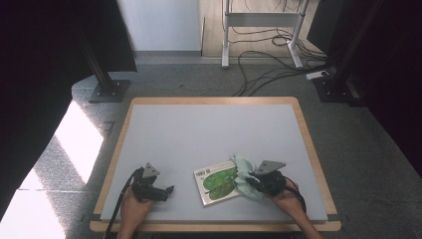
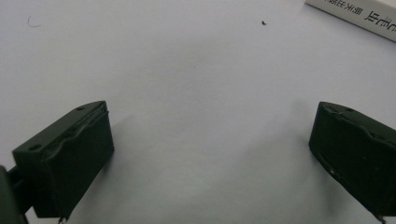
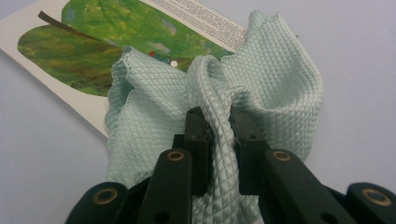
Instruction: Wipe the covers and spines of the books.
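A thin book point(image 1: 217, 184) with a green leaf picture on its white cover lies flat near the table's front edge. A pale green waffle-weave cloth point(image 1: 244, 177) is bunched over the book's right side. My right gripper point(image 1: 256, 183) is shut on a fold of that cloth point(image 3: 261, 88), which spills past both jaws and onto the book point(image 3: 88, 51). My left gripper point(image 1: 166, 191) rests on the mat at the front left, apart from the book, jaws wide open with bare mat between them point(image 2: 210, 158). A corner of the book point(image 2: 359, 14) shows at the top right of the left gripper view.
The grey mat point(image 1: 209, 134) covers the wooden table point(image 1: 214, 100); its far half is bare. On the floor behind stand black stand bases point(image 1: 109, 89), a white frame point(image 1: 261, 30) and loose cables point(image 1: 268, 69).
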`<state>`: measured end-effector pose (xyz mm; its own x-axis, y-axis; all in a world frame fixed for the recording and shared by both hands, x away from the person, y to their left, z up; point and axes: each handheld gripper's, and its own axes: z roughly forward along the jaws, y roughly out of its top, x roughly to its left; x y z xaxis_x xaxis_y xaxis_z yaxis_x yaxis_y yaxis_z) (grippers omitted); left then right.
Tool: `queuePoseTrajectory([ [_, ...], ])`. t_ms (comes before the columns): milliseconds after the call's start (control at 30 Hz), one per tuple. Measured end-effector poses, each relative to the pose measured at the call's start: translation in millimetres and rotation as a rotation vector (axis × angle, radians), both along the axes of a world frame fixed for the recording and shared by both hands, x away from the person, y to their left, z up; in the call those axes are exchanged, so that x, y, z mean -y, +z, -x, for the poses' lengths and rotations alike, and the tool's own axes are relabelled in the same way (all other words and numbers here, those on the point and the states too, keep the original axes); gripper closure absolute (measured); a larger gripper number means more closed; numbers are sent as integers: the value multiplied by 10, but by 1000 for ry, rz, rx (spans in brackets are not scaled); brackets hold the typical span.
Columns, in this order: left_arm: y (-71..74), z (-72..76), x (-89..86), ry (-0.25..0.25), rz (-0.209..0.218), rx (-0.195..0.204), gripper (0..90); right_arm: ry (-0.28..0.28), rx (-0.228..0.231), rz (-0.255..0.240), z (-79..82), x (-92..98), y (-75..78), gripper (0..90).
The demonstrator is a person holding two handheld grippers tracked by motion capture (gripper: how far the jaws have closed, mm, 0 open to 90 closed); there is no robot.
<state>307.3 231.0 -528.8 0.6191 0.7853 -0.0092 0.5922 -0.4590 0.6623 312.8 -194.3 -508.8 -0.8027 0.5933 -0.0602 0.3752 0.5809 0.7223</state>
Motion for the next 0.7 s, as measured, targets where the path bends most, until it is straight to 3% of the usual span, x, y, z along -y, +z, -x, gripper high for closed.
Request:
queuePoseTrajectory([
  [233, 1, 0, -1, -1, -1, 0, 0, 32, -2, -15, -10, -102, 0, 774],
  [500, 0, 0, -1, 0, 0, 0, 0, 51, -25, -65, -155, -247, -25, 773],
  [700, 1, 0, -1, -1, -2, 0, 0, 87, -33, -91, -227, -462, -35, 773],
])
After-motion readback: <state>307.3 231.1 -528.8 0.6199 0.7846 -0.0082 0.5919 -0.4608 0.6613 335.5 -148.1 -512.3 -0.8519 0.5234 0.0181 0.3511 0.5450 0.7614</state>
